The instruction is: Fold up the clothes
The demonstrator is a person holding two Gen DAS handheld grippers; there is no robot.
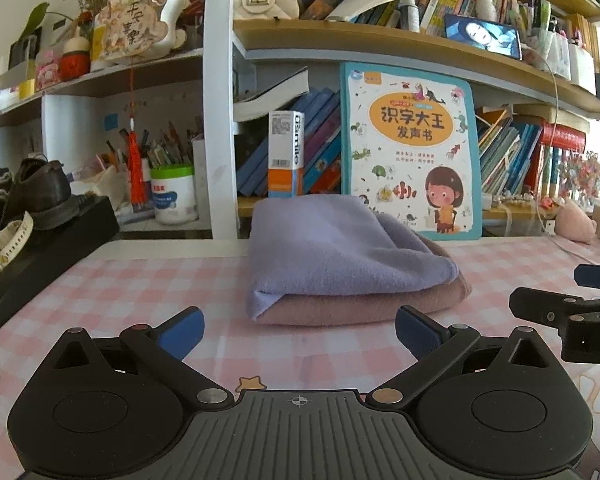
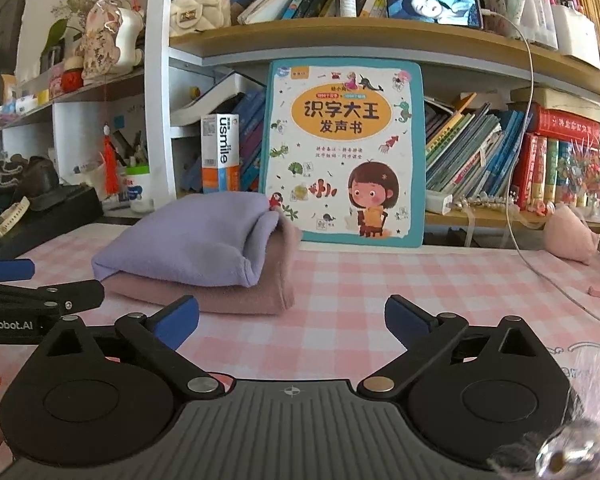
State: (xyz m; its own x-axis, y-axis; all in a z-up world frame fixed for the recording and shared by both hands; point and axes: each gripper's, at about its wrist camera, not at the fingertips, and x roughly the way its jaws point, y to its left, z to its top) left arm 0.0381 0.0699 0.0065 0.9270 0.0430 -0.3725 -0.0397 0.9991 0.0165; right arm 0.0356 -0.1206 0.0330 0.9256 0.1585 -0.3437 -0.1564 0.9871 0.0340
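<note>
A folded lavender cloth [image 1: 332, 252] lies on top of a folded dusty-pink cloth [image 1: 360, 306], stacked on the pink checked tabletop [image 1: 140, 288]. My left gripper [image 1: 300, 330] is open, just short of the stack's front edge, with nothing between its blue pads. In the right wrist view the same lavender cloth [image 2: 188, 236] and pink cloth [image 2: 236, 298] sit ahead and to the left. My right gripper [image 2: 292, 316] is open over bare tabletop [image 2: 380, 280], to the right of the stack. Each gripper shows at the other view's edge: the right one [image 1: 572, 300], the left one [image 2: 24, 284].
A tall picture book [image 1: 410, 152] leans on the shelves right behind the stack. A black box [image 1: 48, 248] with a shoe and a watch sits at the left. A white cable [image 2: 548, 276] trails across the right of the table beside a pink plush toy [image 2: 572, 232].
</note>
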